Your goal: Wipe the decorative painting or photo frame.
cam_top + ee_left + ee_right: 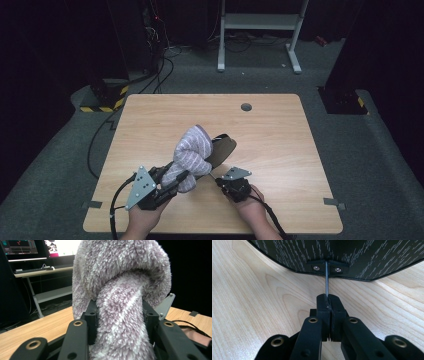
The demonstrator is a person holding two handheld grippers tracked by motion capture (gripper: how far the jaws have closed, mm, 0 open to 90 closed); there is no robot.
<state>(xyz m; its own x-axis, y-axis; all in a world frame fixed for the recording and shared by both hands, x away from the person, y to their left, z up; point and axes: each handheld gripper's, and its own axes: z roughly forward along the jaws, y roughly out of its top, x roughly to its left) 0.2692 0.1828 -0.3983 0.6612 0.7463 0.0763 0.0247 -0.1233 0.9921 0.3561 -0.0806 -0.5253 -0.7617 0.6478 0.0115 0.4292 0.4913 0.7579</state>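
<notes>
Two grips hold near the desk's front edge: my left gripper (172, 184) pinches a soft, light, fuzzy sock (191, 155), best held by its bunched cuff, while my right gripper (220, 182) clamps the hanger's (223, 148) thin, stiff, slippery wire (326, 277).

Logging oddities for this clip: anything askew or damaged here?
Nothing looks damaged. The fuzzy striped sock drapes bunched over the dark wooden hanger; left claw grips its end, right claw pinches the hanger's thin metal rod.
</notes>
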